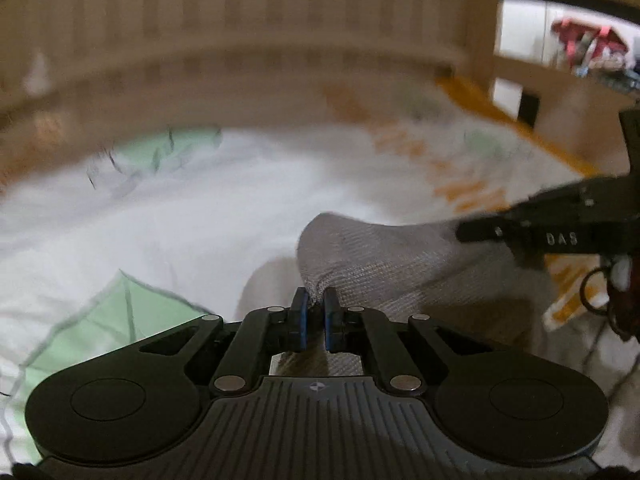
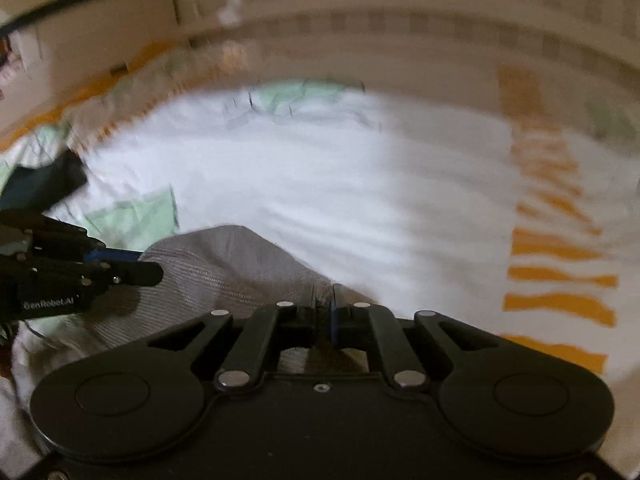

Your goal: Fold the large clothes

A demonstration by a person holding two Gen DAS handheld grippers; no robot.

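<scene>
A grey ribbed garment hangs stretched between my two grippers above the bed. My left gripper is shut on one edge of it, the cloth pinched between the blue pads. My right gripper is shut on the other edge of the same grey garment. The right gripper shows at the right of the left wrist view, and the left gripper at the left of the right wrist view. Both views are blurred by motion.
A white bedsheet with pale green patches and orange stripes covers the bed. A slatted headboard stands behind. A dark folded item lies at the left. A window with hanging laundry is at the upper right.
</scene>
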